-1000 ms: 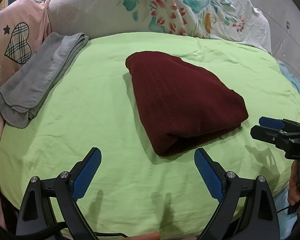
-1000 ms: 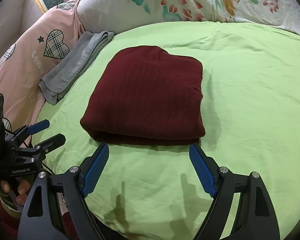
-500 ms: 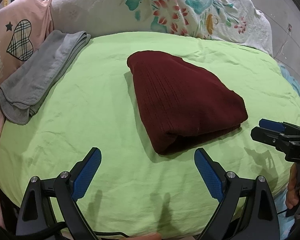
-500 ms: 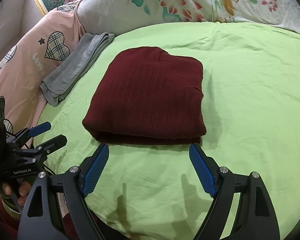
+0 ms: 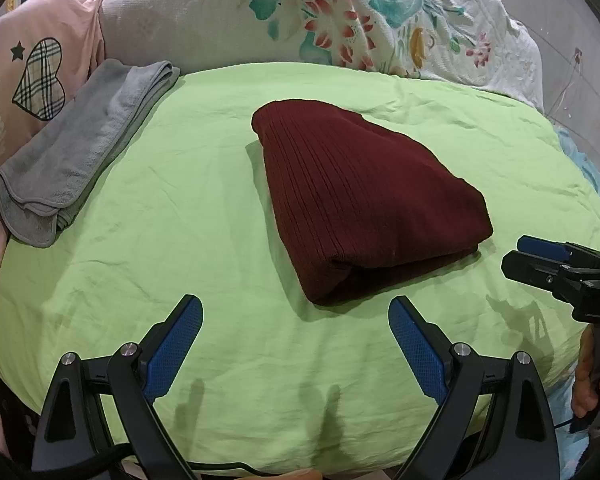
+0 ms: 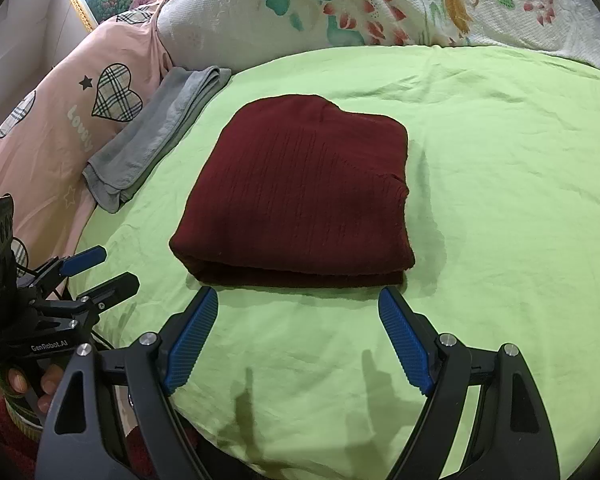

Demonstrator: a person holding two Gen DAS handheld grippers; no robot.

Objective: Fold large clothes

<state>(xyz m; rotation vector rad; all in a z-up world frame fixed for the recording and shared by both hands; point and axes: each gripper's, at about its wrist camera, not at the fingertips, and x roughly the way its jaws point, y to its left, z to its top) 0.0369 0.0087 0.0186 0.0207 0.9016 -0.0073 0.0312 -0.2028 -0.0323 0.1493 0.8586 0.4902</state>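
A dark red ribbed knit garment (image 5: 364,196) lies folded into a thick rectangle in the middle of the green sheet (image 5: 204,208); the right wrist view shows the same garment (image 6: 300,200). My left gripper (image 5: 296,320) hovers open over the sheet just in front of its near corner, nothing between the blue pads. My right gripper (image 6: 298,312) stands open right at the garment's folded front edge, touching nothing. Each gripper appears from the side in the other's view: the right gripper (image 5: 528,256) at the right edge, the left gripper (image 6: 100,268) at the left edge.
A folded grey towel (image 5: 76,156) lies at the sheet's left edge beside a pink pillow with plaid hearts (image 5: 28,80). A white floral pillow (image 5: 340,20) lines the back. A hand (image 5: 592,384) grips the right handle; the sheet drops off at the near edge.
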